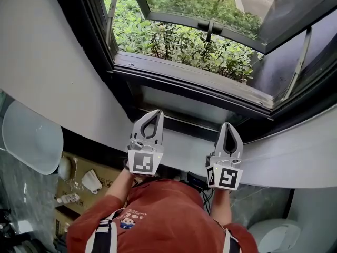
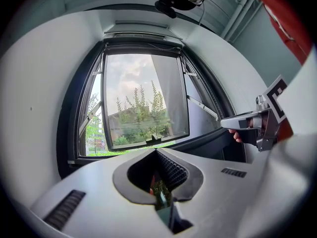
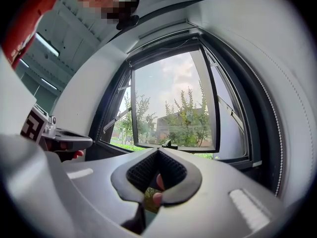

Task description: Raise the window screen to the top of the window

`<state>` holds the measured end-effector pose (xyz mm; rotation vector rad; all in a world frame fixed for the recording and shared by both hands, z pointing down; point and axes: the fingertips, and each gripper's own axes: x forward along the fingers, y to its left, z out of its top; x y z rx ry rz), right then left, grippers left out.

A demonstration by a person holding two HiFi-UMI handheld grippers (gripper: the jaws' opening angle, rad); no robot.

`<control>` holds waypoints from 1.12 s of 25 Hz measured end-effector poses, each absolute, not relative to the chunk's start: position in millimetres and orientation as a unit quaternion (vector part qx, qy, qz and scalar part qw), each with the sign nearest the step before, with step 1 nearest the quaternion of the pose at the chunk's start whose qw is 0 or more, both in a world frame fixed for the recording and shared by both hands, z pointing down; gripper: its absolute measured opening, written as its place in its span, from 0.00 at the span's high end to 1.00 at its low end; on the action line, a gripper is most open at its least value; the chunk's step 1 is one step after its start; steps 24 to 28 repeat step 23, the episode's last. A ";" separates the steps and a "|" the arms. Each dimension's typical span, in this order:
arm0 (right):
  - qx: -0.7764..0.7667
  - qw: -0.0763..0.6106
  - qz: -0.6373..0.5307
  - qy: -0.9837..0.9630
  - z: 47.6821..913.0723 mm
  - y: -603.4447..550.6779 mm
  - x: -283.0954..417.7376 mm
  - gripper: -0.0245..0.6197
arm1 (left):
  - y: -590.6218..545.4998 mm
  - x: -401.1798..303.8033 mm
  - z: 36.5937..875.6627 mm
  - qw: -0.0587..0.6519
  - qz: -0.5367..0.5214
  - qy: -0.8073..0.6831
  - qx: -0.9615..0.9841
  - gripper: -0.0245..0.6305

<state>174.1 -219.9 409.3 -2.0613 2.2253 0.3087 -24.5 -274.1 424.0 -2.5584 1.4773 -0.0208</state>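
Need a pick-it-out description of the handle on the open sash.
Find the dark-framed window in the white wall; its glass sash hangs open outward over the shrubs. At the middle of the sash's lower edge sits the handle, a short dark lever. Unlike the two long pale stays at the sash's sides, it is stubby, dark and centred.

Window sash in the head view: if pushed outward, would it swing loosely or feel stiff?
Probably stiff: the sash hangs on metal stay arms at both sides. Likely heavy for its size, being framed glass. Its handle probably offers the surest push point.
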 end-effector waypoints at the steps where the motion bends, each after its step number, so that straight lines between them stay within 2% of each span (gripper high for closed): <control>1: -0.676 0.045 0.101 0.729 409.4 -220.0 174.1 0.95 | -273.9 -24.3 423.7 0.093 -0.006 0.498 -0.862 0.95; 28: -0.677 0.035 0.105 0.728 410.6 -224.4 172.8 0.95 | -275.6 -20.3 421.3 0.095 0.002 0.492 -0.866 0.95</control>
